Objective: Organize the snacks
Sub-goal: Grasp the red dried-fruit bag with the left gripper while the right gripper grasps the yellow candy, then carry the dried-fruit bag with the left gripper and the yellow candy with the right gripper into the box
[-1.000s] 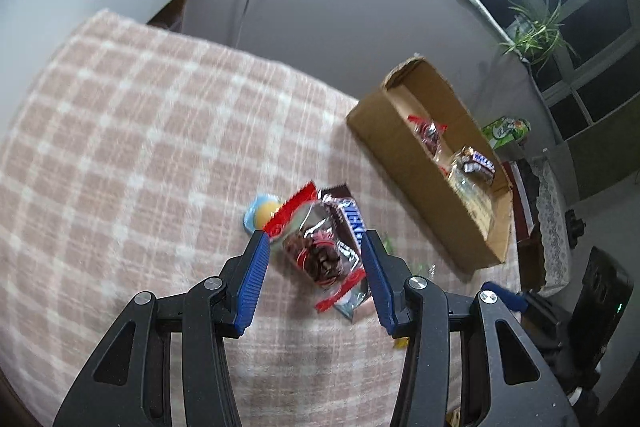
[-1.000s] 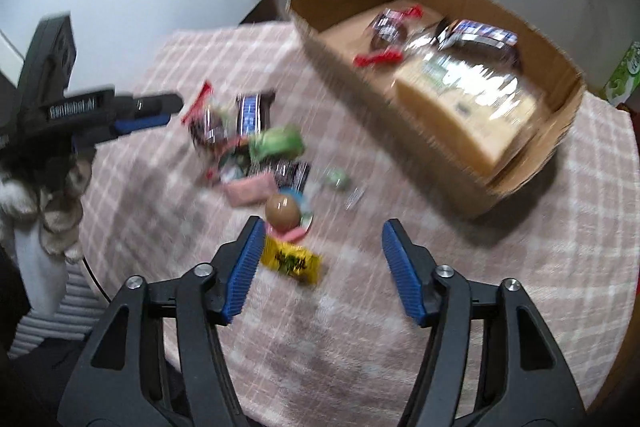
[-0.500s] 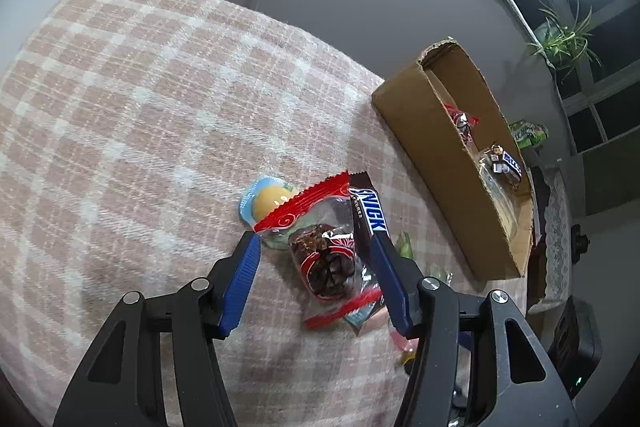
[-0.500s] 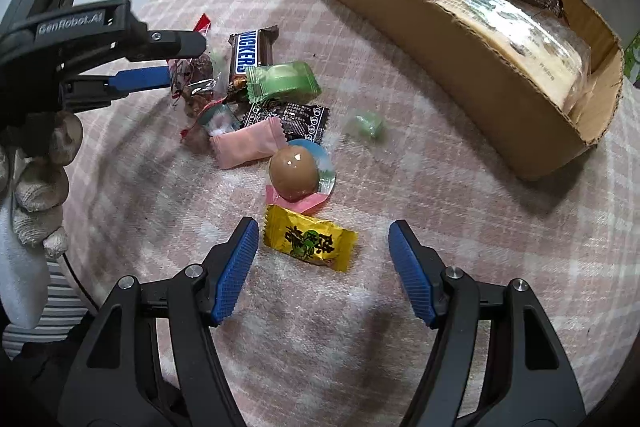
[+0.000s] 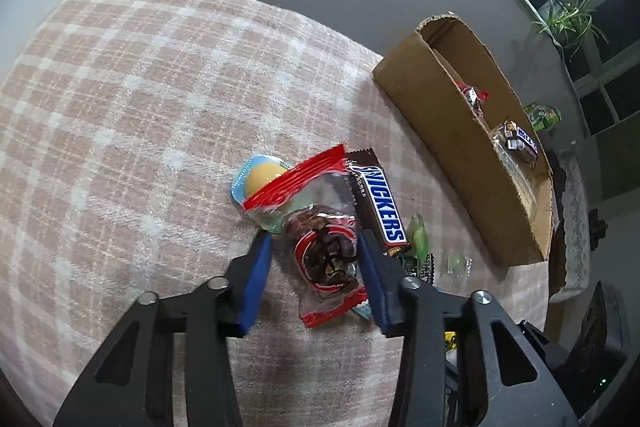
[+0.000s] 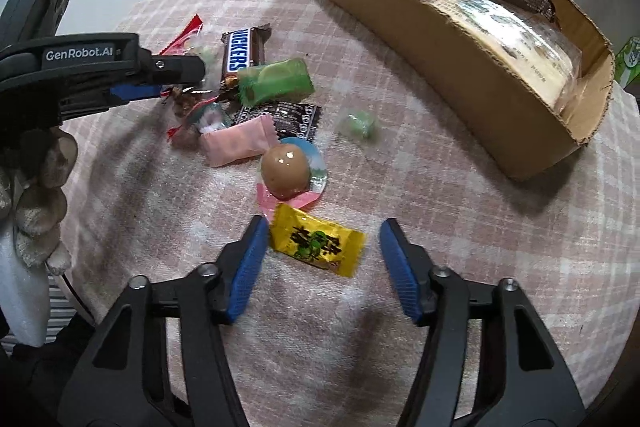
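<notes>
My left gripper (image 5: 316,259) hangs spread around the clear red-ended cookie pack (image 5: 326,255), and my right gripper (image 6: 322,255) stands just as wide around the yellow sachet (image 6: 318,243), neither one pinching yet; to do this well I judge each should close low across the wrapper's narrow middle, since crinkly film slips and the cookie inside may crack. The loose snacks lie heaped on the soft checked cloth (image 5: 120,99) beside the Snickers (image 5: 380,203), a glossy brown egg (image 6: 286,169) and a pink pillow pack (image 6: 238,143), the torn-edged cardboard box (image 6: 460,43) near, already part filled
</notes>
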{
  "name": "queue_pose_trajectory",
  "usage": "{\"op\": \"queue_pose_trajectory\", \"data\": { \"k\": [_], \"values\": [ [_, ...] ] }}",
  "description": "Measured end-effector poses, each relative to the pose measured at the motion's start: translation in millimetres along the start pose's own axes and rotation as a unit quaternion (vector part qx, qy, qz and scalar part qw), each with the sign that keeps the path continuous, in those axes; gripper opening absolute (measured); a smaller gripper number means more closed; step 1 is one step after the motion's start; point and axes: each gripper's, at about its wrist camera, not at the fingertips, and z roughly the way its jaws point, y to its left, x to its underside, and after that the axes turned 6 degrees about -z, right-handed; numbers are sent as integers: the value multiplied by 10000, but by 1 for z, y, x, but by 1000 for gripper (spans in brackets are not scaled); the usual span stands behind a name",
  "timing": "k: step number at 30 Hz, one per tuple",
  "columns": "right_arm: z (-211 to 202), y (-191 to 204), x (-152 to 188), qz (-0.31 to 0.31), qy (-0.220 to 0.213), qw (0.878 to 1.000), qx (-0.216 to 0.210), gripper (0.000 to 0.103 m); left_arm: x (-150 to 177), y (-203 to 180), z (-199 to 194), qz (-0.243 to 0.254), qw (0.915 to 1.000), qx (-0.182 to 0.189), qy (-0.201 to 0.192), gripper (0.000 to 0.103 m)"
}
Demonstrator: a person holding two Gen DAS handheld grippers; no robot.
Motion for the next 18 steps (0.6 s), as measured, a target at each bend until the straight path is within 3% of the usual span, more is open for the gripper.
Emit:
{"op": "queue_pose_trajectory", "data": {
  "k": [2,4,18],
  "values": [
    [-2,-4,1,40,-26,10000,-44,42,1,3,-3,55,10000,9,-27,35],
    [-4,-8,2,101,-56,9999,-85,25,1,3,-5,106,9999,5,-49,35],
    [-18,-21,13,445,-292,9969,-573,14,12,12,-23,118,9997,72,-188,34]
  ]
}}
